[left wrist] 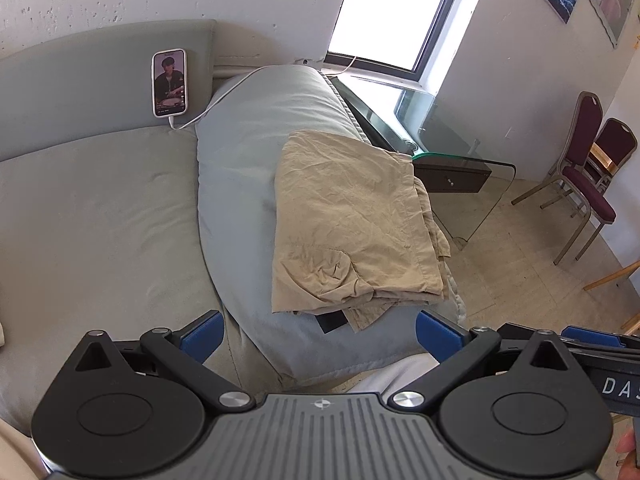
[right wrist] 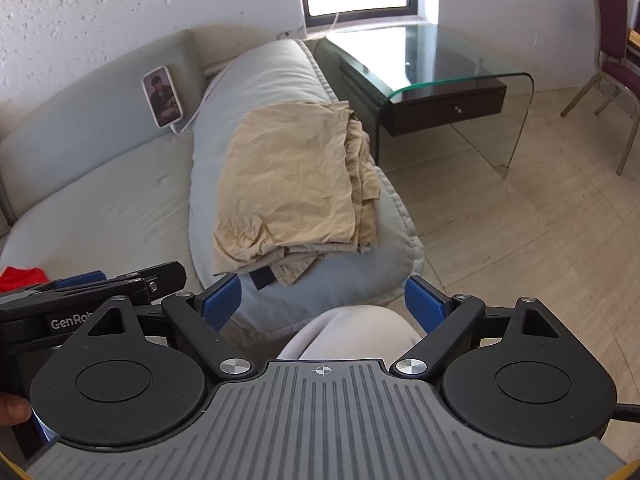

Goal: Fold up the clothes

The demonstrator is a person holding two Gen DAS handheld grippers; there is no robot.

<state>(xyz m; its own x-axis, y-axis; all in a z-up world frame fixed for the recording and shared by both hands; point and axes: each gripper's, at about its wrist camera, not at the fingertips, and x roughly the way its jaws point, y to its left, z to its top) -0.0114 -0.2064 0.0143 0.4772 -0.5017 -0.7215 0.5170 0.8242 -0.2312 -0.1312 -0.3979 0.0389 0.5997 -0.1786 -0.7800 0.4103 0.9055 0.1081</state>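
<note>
On the sofa's padded arm, the tan garment [left wrist: 352, 220] sits already folded into a rough rectangle, well up from both grippers. Left gripper [left wrist: 318, 334] and right gripper [right wrist: 323, 300] both stand wide apart with nothing between the fingers; neither touches cloth.

Risks as I read them:
- The stack sits toward the outer edge of the sofa arm [left wrist: 240, 184], floor side. The loose layers on that side [right wrist: 364, 184] already hang uneven. A push or drag outward could tip the whole stack off onto the floor [right wrist: 500, 220].
- The near edge is ragged: several layers fan out and a dark tab [right wrist: 262, 278] pokes from underneath. A pinch there likely catches only 1 or 2 layers, so lifting would peel the fold open rather than move the stack.
- The arm surface is rounded and soft, so pressing down to flatten may roll the stack sideways.
- Both grippers sit close together, right gripper visible at the edge of the left wrist view. Reaching in together risks the linkages clashing.
- The person's knee [right wrist: 348, 332] is just below the fingers, limiting a low approach.
- A phone [left wrist: 170, 82] leans on the backrest with its cable [left wrist: 224, 94] trailing over the arm behind the garment; a far reach could snag it.
- A red item [right wrist: 20, 276] lies at the left on the seat; I can't tell what it is, possibly next to fold.
</note>
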